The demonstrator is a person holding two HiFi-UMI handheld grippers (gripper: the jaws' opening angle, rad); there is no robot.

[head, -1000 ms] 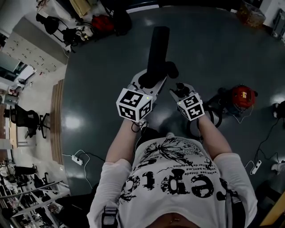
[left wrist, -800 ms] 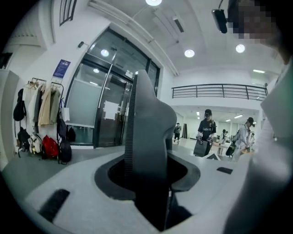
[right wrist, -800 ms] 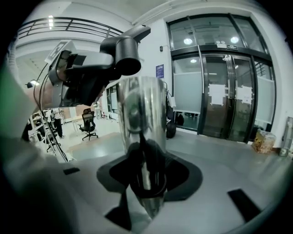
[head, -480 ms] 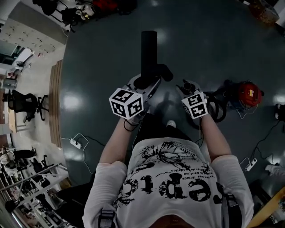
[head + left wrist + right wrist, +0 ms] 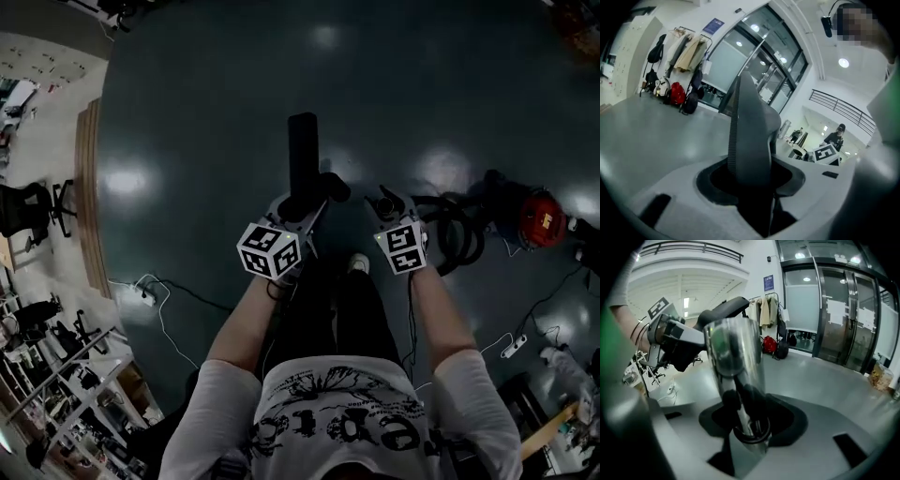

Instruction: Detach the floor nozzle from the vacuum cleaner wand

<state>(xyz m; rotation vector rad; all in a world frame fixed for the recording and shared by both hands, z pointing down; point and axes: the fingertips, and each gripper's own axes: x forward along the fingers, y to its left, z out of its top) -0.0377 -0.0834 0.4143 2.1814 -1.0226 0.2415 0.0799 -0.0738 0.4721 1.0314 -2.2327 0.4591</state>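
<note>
In the head view the black floor nozzle (image 5: 303, 155) stretches away from me above the dark floor. My left gripper (image 5: 298, 208) is shut on the nozzle's neck. In the left gripper view the dark grey nozzle (image 5: 752, 136) stands up between the white jaws of the left gripper (image 5: 754, 180). My right gripper (image 5: 384, 202) is shut on a chrome wand tube (image 5: 736, 362), whose open ringed end sits between the jaws of the right gripper (image 5: 750, 425). The tube's far end lies by the nozzle's black neck (image 5: 724, 309). Whether they are joined I cannot tell.
A red vacuum body (image 5: 542, 217) and its coiled black hose (image 5: 450, 234) lie on the floor to the right. White power strips with cables lie at left (image 5: 142, 292) and right (image 5: 513, 347). My shoe (image 5: 356, 264) shows below the grippers. Coats (image 5: 686, 51) hang far off.
Both grippers have sunk toward the floor, the nozzle and the tube going down with them. The left gripper has also rolled. Both grips are unchanged.
</note>
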